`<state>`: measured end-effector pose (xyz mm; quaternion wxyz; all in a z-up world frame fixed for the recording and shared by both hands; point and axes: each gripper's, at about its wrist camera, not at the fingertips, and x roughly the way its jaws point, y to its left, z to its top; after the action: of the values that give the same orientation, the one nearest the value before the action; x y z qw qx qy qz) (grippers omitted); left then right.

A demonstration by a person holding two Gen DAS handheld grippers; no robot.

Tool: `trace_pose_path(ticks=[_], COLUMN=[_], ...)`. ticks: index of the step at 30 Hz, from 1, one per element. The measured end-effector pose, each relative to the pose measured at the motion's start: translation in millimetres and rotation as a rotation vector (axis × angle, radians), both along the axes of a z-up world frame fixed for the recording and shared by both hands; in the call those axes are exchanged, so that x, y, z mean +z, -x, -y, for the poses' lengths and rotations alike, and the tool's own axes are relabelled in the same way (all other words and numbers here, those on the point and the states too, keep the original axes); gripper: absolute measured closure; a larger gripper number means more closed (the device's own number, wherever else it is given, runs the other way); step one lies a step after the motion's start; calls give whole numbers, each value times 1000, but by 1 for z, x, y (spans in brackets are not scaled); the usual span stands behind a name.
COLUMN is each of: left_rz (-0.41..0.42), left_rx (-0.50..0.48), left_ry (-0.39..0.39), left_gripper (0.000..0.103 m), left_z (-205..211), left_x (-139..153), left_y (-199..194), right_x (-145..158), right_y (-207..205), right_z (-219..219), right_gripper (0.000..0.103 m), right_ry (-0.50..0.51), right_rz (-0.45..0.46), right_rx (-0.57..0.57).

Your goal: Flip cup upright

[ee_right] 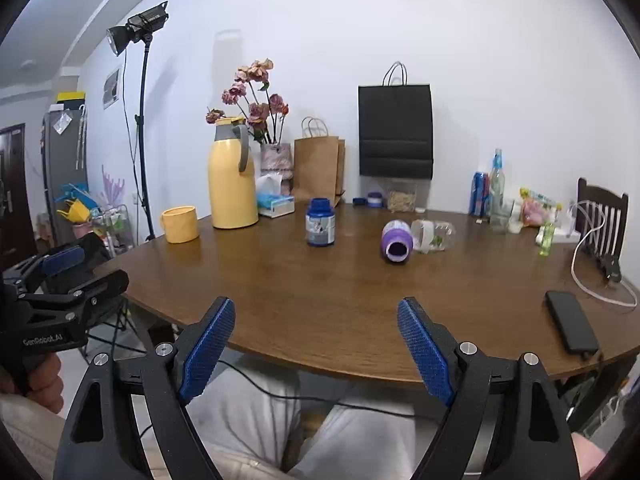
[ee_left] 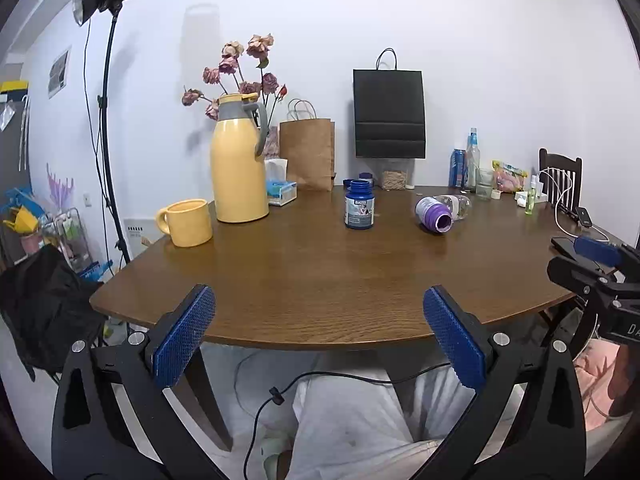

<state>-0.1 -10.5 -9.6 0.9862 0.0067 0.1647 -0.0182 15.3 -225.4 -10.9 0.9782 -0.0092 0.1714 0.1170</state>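
Note:
A clear cup with a purple lid (ee_left: pixel 438 212) lies on its side on the brown table (ee_left: pixel 320 280), its purple mouth facing me; it also shows in the right wrist view (ee_right: pixel 404 240). My left gripper (ee_left: pixel 318 320) is open and empty, held off the table's near edge. My right gripper (ee_right: pixel 316 332) is open and empty too, over the near edge, with the cup far ahead and slightly right. Each gripper shows at the edge of the other's view: the right (ee_left: pixel 592 264), the left (ee_right: pixel 64 276).
A blue jar (ee_left: pixel 359 206) stands mid-table left of the cup. A yellow mug (ee_left: pixel 188 222) and yellow jug (ee_left: pixel 238 160) stand at the left. Paper bags, bottles and a glass line the back. A black phone (ee_right: pixel 570 326) and white cable lie at the right.

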Motion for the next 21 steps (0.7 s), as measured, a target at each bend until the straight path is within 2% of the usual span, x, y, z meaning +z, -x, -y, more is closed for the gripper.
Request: trace_pose_path(ticks=[21], left_rz=[-1], left_rx=[31], left_ry=[27], left_gripper=[0], left_z=[-8], left_x=[-2], left_y=[0], right_x=[-4], right_y=[-4], right_z=[5], right_gripper=[16], right_ry=[-40], right_rz=[-30], right_rx=[-14])
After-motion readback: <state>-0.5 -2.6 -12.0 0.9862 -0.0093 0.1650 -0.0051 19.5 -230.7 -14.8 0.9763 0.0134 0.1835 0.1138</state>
